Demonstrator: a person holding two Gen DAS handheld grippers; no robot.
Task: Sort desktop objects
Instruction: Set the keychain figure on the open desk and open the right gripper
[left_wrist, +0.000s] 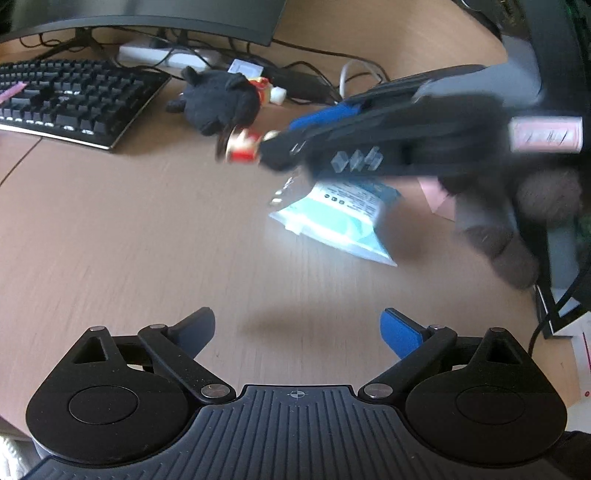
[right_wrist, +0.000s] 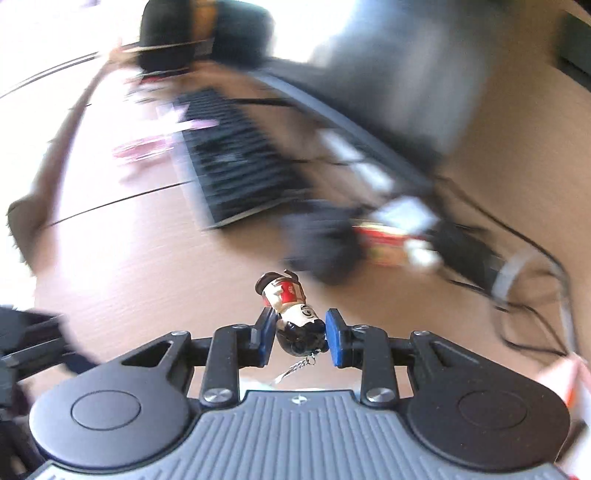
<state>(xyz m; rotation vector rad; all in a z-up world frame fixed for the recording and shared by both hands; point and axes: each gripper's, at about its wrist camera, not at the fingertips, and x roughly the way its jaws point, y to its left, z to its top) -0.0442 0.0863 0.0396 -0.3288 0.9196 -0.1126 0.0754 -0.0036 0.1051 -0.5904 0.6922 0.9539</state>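
My right gripper (right_wrist: 300, 334) is shut on a small figurine keychain (right_wrist: 291, 314) with a black head, red and white body and a dangling chain. It holds it by the head, above the desk. In the left wrist view the right gripper (left_wrist: 264, 147) comes in from the right with the figurine (left_wrist: 242, 146) at its tip. My left gripper (left_wrist: 297, 332) is open and empty, low over the wooden desk (left_wrist: 147, 240). A light blue wipes packet (left_wrist: 343, 221) lies under the right gripper. A black plush toy (left_wrist: 218, 99) lies near the keyboard.
A black keyboard (left_wrist: 70, 103) sits at the back left, with a monitor stand (left_wrist: 85, 37), a white power strip (left_wrist: 162, 55) and cables behind it. A pink paper (left_wrist: 441, 201) lies to the right of the packet. The right wrist view is heavily motion-blurred.
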